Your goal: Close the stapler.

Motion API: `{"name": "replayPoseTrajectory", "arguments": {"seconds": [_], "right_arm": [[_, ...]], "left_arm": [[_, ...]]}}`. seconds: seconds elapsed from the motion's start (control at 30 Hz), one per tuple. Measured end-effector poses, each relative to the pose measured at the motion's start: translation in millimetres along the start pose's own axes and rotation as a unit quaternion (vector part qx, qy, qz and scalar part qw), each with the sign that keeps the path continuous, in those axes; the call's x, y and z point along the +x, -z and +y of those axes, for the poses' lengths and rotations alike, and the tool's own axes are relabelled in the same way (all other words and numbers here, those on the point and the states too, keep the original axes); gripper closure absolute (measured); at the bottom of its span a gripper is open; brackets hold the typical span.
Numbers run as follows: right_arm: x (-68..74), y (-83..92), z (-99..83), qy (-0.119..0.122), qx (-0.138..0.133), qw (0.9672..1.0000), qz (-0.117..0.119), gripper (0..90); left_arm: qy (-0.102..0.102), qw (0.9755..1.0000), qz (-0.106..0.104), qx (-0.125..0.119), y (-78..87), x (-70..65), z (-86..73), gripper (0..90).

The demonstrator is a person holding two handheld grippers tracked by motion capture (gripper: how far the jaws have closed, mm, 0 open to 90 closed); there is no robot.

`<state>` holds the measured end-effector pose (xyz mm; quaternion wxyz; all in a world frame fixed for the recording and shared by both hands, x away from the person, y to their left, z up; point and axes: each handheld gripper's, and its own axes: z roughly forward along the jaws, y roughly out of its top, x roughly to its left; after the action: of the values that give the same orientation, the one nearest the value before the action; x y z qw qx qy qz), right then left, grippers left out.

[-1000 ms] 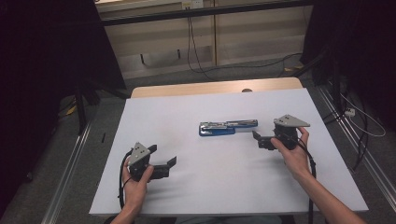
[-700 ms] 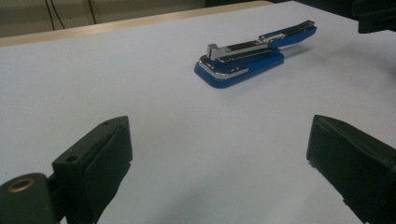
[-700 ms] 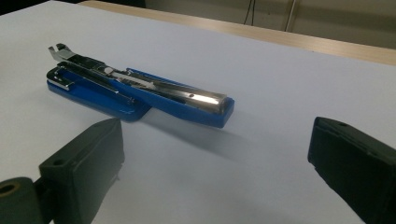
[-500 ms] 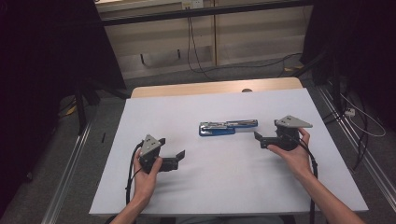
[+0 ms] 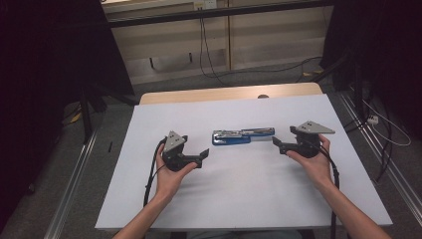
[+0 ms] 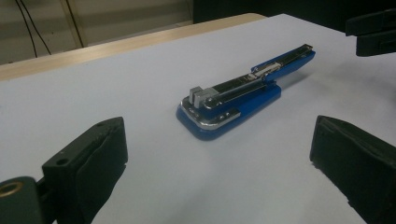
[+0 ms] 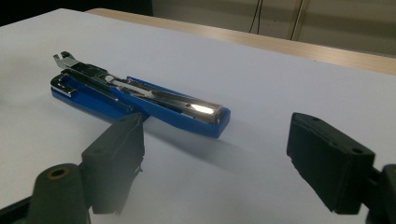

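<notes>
Blue plastic and bright steel make up the long stapler (image 5: 243,136), which lies swung open and flat on the white table top (image 5: 239,199), midway between the two hands. It looks stiff, fairly heavy for its size, and slick along the polished metal rail, so the blue base edges are probably the safer place to pinch; the hinged halves may flop if lifted by one end alone. The left gripper (image 5: 203,157) sits near its wider end with jaws apart and nothing between them. The right gripper (image 5: 275,144) points at the slimmer end; its jaws have just been closing a little, yet they stand apart and empty, the stapler lying just beyond them. No container is on the table.
</notes>
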<state>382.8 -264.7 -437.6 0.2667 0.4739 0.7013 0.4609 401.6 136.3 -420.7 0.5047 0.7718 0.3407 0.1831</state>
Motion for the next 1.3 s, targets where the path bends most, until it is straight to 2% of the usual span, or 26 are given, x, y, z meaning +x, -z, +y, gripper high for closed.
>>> {"name": "replayPoseTrajectory", "arguments": {"seconds": [0.1,0.27,0.47,0.57,0.67,0.7,0.8,0.87,0.9,1.0,1.07,1.3], "right_arm": [[0.1,-1.9,-0.4,0.004,0.002,1.0,0.004,23.0],[2.1,-4.8,0.3,0.01,0.008,0.9999,0.012,30.0],[5.2,-7.3,3.7,0.026,0.016,0.999,0.033,38.8],[5.8,-7.9,8.0,0.03,0.013,0.9989,0.033,42.3],[6.4,-10.4,11.7,0.033,0.022,0.9985,0.038,46.2],[6.5,-11.4,12.4,0.037,0.022,0.9985,0.034,46.5],[5.4,-13.2,12.3,0.031,0.009,0.9991,0.029,52.2],[4.0,-14.6,11.4,0.032,0.009,0.9991,0.027,55.8],[3.3,-15.5,10.7,0.029,0.012,0.9991,0.029,57.4],[0.8,-17.5,7.9,0.022,0.02,0.9993,0.025,62.7],[0.0,-18.1,6.3,0.024,0.026,0.9991,0.025,66.7],[-1.8,-19.8,0.9,0.024,0.045,0.9984,0.026,83.6]], "left_arm": [[-0.003,1.0,0.002,-0.005,-7.1,0.9,1.3,4.5],[-0.008,1.0,0.0,0.002,-17.4,2.9,6.2,5.4],[-0.017,0.9998,0.009,-0.004,-28.5,3.7,17.8,5.4],[-0.01,0.9999,0.009,-0.01,-34.4,6.4,24.0,5.3],[-0.009,0.9998,0.013,-0.011,-41.6,9.1,27.3,5.2],[-0.008,0.9998,0.013,-0.009,-43.7,9.6,27.5,5.2],[-0.01,0.9997,0.023,0.004,-50.1,8.5,25.6,6.2],[0.003,0.9997,0.022,0.004,-54.7,9.5,22.5,7.0],[0.009,0.9997,0.02,0.006,-56.6,10.4,21.0,6.9],[-0.004,0.9997,0.023,0.012,-58.4,11.6,18.3,6.1],[-0.002,0.9996,0.017,0.023,-59.3,12.1,16.5,5.0],[0.002,0.9996,0.016,0.024,-60.2,13.1,15.2,5.0]]}}
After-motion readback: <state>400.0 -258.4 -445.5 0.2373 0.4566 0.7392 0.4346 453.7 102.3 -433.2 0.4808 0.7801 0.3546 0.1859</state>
